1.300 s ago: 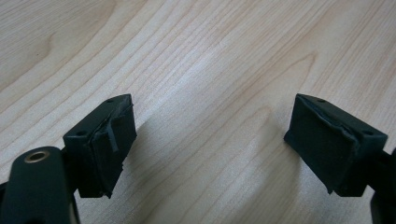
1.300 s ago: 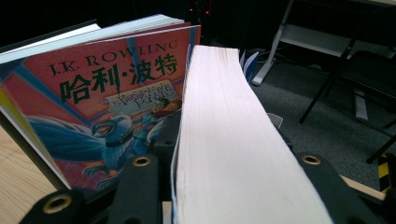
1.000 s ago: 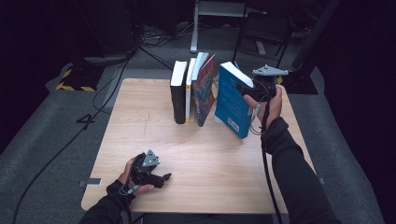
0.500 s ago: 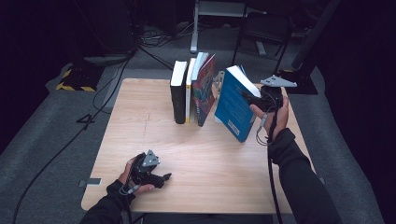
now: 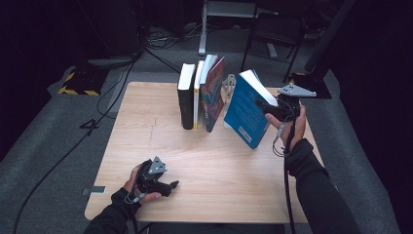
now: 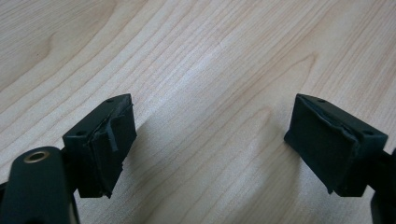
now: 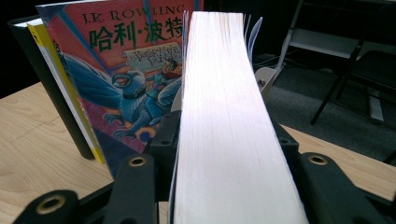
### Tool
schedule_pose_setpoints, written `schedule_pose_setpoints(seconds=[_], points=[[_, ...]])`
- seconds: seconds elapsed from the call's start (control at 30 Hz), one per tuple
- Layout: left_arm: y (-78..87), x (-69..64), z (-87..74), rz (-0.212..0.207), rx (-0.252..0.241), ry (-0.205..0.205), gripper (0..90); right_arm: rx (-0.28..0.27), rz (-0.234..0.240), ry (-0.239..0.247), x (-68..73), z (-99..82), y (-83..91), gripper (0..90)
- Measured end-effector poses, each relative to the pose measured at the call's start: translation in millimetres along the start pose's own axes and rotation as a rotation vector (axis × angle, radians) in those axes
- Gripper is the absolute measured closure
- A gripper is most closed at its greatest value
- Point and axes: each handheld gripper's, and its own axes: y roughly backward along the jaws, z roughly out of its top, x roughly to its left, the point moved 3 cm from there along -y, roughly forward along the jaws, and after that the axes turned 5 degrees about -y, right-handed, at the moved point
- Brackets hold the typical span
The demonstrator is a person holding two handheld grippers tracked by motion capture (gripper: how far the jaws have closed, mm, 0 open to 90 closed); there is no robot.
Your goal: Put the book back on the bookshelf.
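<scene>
**Blue book tilted in my right gripper, apart from the row**

Blue covers face me on the book (image 5: pixel 246 117) I am holding with the right gripper (image 5: pixel 272 108): it leans over, top edge toward the right, bottom corner down near the table (image 5: pixel 146 126). In the right gripper view its white page block (image 7: pixel 224 140) runs straight up between my two black jaws, which sit against both covers. The jaws have just been easing apart a little, yet the book is between them and I read the pads as pressing on it, though the contact itself is hard to make out.

To the left, just beside it but apart, stands the row: a black book (image 5: pixel 185 97), a yellow-edged one (image 5: pixel 197 95) and the illustrated paperback (image 5: pixel 213 95), which leans a little. A pale bookend (image 5: pixel 229 84) shows behind the gap.

My left gripper (image 5: pixel 168 186) rests at the near left of the table, jaws wide, bare wood between them.
</scene>
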Motion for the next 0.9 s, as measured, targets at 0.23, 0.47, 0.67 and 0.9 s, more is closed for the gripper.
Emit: schedule_pose_setpoints(seconds=[0.23, 0.47, 0.67, 0.9], points=[[0.2, 0.2, 0.0, 0.004, 0.001, -0.003, 15.6, -0.009, -0.026, 0.001, -0.2, -5.9, 4.8, 45.7], [0.1, 0.2, 0.0, 0.003, 0.001, -0.002, 15.6, -0.011, 0.035, -0.049, -3.4, -32.5, 5.4, 43.9], [0.2, 0.2, 0.0, 0.004, 0.001, -0.002, 15.6, -0.005, 0.046, -0.054, -5.3, -78.6, -5.8, 41.3], [0.2, 0.2, 0.0, 0.004, 0.001, -0.002, 15.5, -0.017, 0.064, -0.044, -3.1, -126.9, -28.2, 43.6]])
